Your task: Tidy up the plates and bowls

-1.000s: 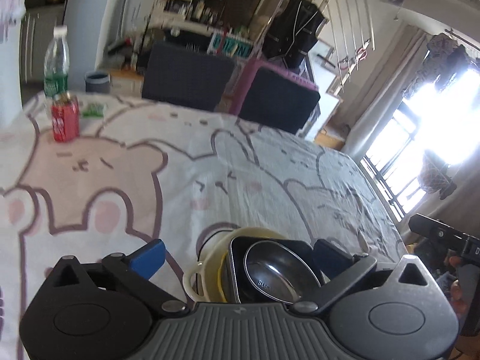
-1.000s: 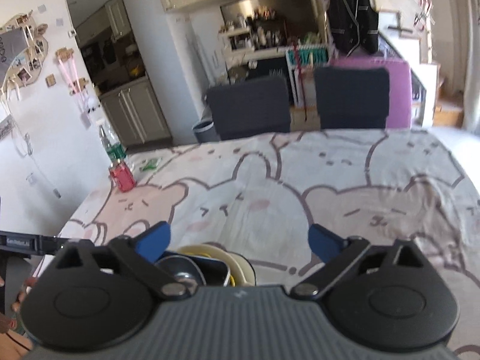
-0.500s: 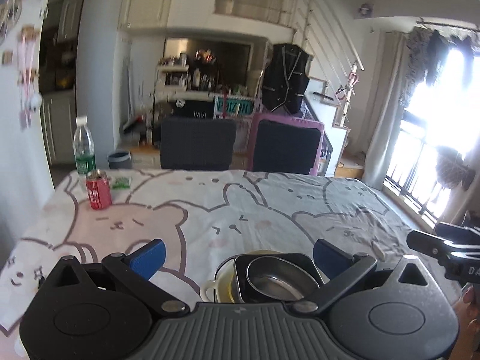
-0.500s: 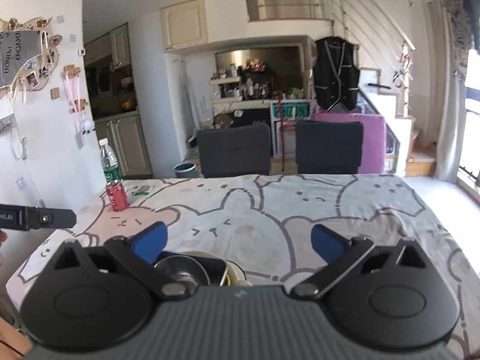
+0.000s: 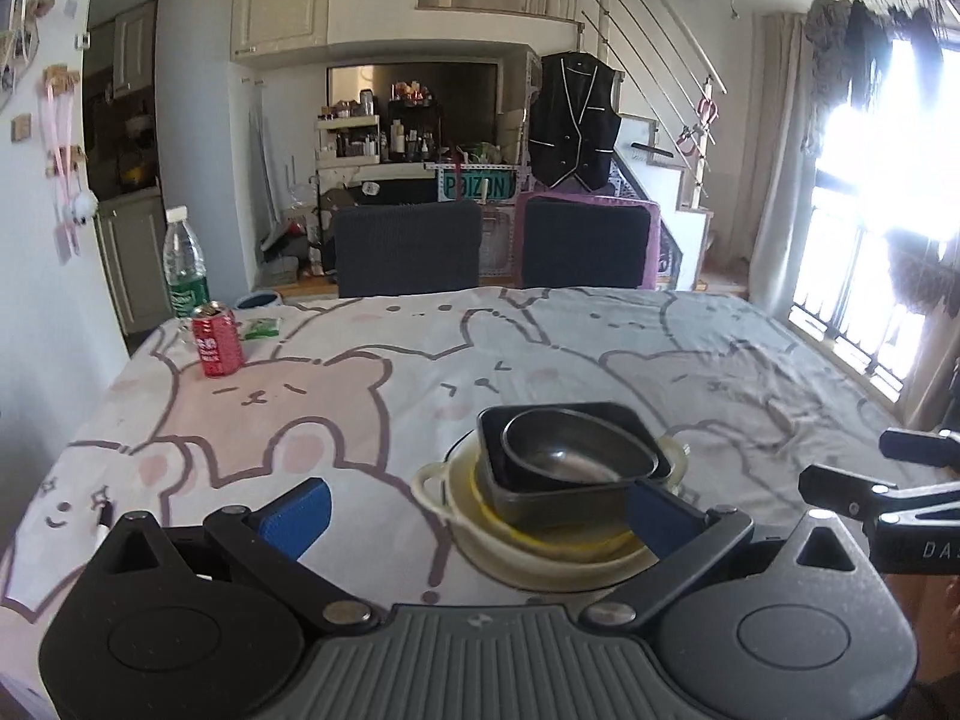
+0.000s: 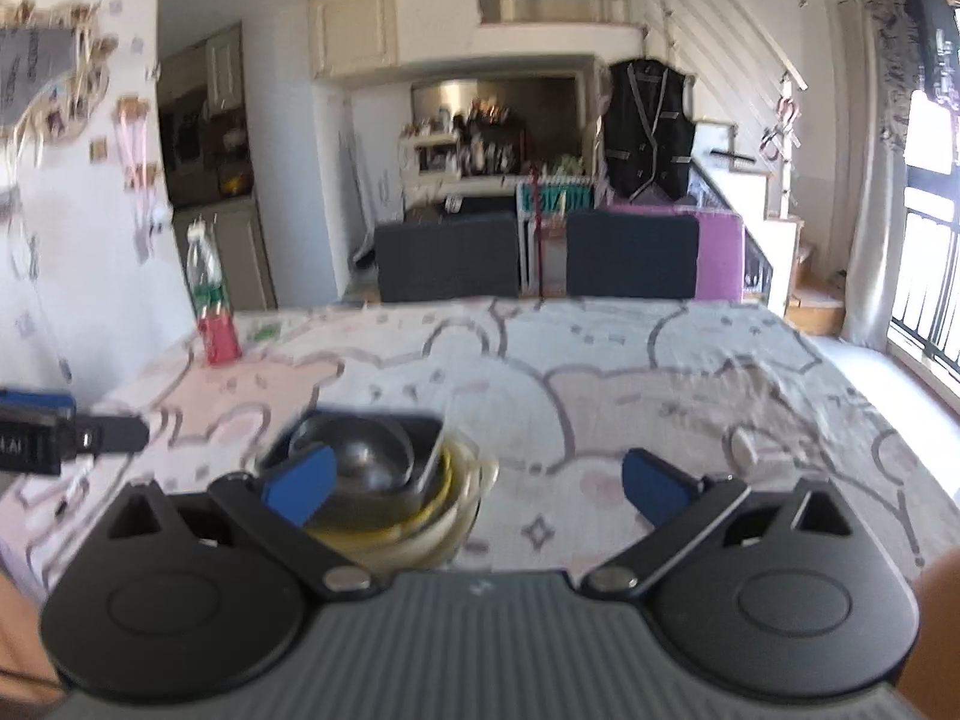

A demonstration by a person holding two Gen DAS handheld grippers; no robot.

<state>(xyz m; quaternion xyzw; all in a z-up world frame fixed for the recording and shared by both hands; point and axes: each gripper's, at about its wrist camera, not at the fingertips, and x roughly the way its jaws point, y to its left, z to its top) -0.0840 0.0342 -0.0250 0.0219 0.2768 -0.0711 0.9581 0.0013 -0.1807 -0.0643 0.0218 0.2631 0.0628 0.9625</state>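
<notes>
Both grippers sit further back from the nested stack than half a second ago, so the stack now shows more fully on the cloth instead of tucked under the fingers. The small round steel bowl [image 5: 573, 450] rests inside the black square dish [image 5: 543, 495], which sits in the cream two-handled ceramic bowl with a yellow inner rim [image 5: 480, 531]. This stack stands at the near middle of the table covered by a bear-print cloth [image 5: 360, 384].

The left gripper [image 5: 477, 513] has its blue-padded fingers spread wide and empty; the right pad lies in front of the stack's near right side, and whether it touches I cannot tell. The right gripper [image 6: 474, 483] is likewise spread wide with nothing between its fingers; the stack lies behind its left pad, and this view is blurred.

At the far left of the table stand a red drink can [image 5: 216, 341] and, just behind it, a clear plastic bottle with a green label [image 5: 185, 273]. Two dark chairs [image 5: 408, 252] stand at the far edge.
</notes>
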